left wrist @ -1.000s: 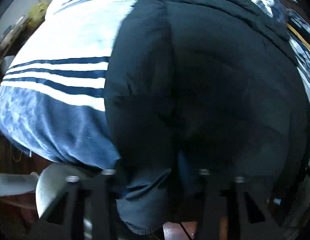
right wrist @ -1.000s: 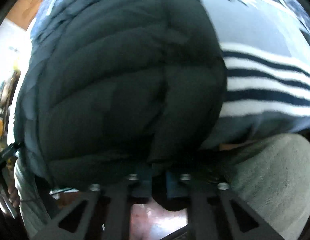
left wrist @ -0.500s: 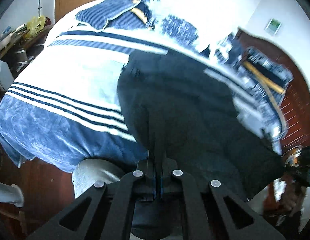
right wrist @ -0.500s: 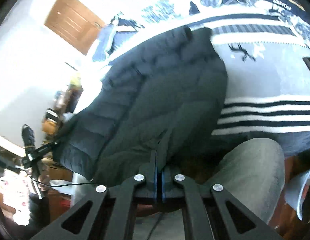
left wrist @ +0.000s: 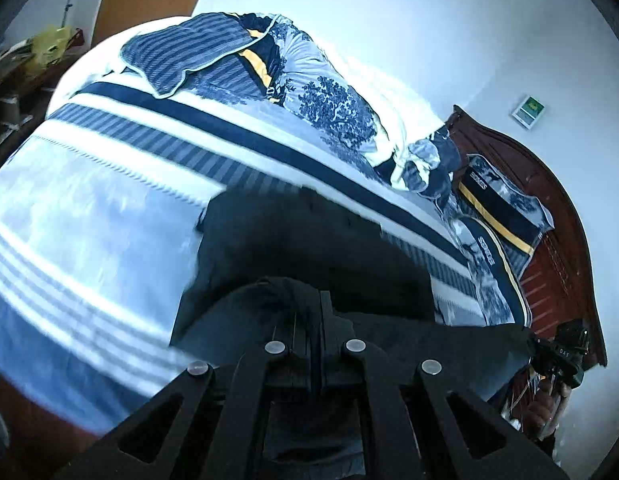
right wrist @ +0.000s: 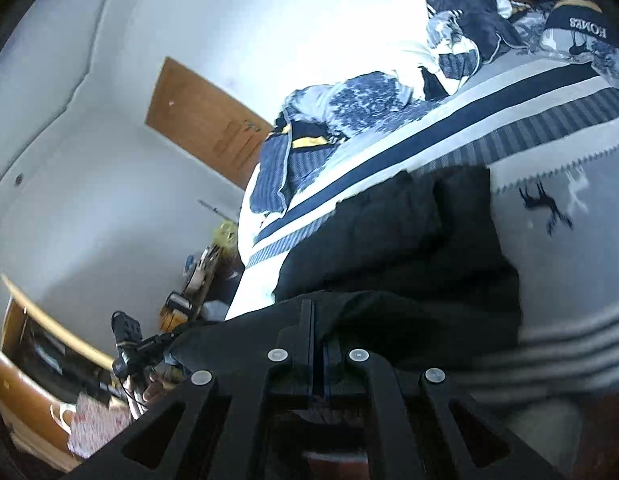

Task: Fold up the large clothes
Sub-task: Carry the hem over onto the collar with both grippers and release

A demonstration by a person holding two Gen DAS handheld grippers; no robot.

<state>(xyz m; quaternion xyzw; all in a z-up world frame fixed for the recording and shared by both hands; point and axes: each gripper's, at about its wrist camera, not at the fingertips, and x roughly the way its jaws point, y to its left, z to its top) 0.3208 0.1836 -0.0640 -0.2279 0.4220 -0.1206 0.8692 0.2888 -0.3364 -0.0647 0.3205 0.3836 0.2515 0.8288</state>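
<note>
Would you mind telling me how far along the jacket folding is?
Early stage. Done: the black jacket lies spread on the bed. In hand: the left gripper and right gripper each pinch its near hem, lifted. Left: laying that hem over and the remaining folds.

Pillow: possibly "HONKS", upside down.

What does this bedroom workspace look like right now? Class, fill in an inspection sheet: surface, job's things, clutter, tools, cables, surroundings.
Surface: bed with a blue and white striped cover.
Job's things: black puffer jacket, far part lying on the bed, near edge lifted.
Clutter: pillows and a bunched duvet at the far side.
Tools: left tool and right tool each shut on the jacket's near edge.
Cables: nothing seen clearly.
Surroundings: wooden door, white walls, red-brown headboard, cluttered side furniture.
</note>
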